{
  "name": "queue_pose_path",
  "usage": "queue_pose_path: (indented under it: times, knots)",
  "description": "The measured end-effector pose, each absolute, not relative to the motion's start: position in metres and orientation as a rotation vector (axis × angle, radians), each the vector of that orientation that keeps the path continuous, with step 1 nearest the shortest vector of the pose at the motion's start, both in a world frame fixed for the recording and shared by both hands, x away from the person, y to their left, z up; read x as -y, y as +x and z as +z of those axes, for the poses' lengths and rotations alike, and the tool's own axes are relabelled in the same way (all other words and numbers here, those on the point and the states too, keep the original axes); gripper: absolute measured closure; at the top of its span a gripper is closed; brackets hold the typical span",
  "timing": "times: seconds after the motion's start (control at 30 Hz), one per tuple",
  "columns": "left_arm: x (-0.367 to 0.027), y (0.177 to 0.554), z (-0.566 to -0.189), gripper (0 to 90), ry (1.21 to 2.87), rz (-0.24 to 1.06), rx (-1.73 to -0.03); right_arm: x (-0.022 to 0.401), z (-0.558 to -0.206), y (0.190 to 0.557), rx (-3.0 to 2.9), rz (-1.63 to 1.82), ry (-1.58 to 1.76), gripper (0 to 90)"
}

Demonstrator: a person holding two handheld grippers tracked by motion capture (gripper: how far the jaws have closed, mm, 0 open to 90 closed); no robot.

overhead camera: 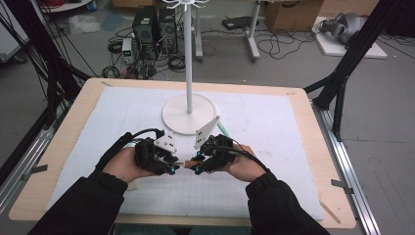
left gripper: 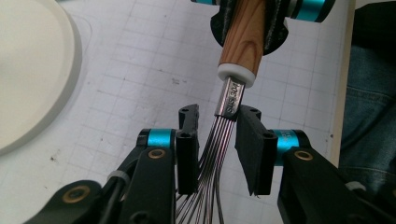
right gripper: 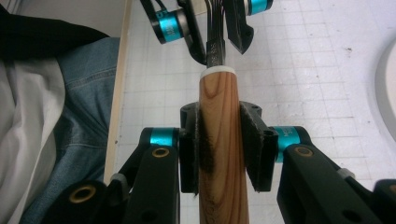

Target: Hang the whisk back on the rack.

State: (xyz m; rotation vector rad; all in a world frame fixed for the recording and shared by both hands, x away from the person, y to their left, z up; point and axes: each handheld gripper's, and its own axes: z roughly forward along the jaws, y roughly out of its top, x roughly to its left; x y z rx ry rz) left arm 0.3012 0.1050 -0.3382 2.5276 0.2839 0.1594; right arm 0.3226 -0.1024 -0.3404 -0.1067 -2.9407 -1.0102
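A whisk with a wooden handle [right gripper: 219, 140] and thin steel wires [left gripper: 217, 140] is held level between both hands, just above the gridded mat. My right gripper [right gripper: 219, 109] is shut on the handle, its pads pressed on both sides of the wood. My left gripper [left gripper: 217, 114] faces it from the other end, and its jaws close on the wire bundle just below the white collar and stamped steel ferrule [left gripper: 231, 95]. In the high view the left gripper [overhead camera: 169, 169] and right gripper [overhead camera: 198, 169] meet tip to tip with the whisk [overhead camera: 185, 165] between them.
A white stand with a round base [overhead camera: 189, 113] and tall pole [overhead camera: 188, 54] rises just beyond the hands. A white grid mat [overhead camera: 269, 127] covers the wooden table [overhead camera: 63, 142]. The person's legs lie close to the table's near edge [right gripper: 116, 116].
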Motion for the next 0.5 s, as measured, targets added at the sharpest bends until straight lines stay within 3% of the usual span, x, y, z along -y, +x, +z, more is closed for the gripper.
queue_pose_path:
  times: [0.5]
  knots:
    - [-0.0974, 0.2918, -0.3451, 82.9, 2.596, 0.186, -0.13, 0.1054, -0.3374, 0.3227, 2.894, -1.088, -0.067, 70.7]
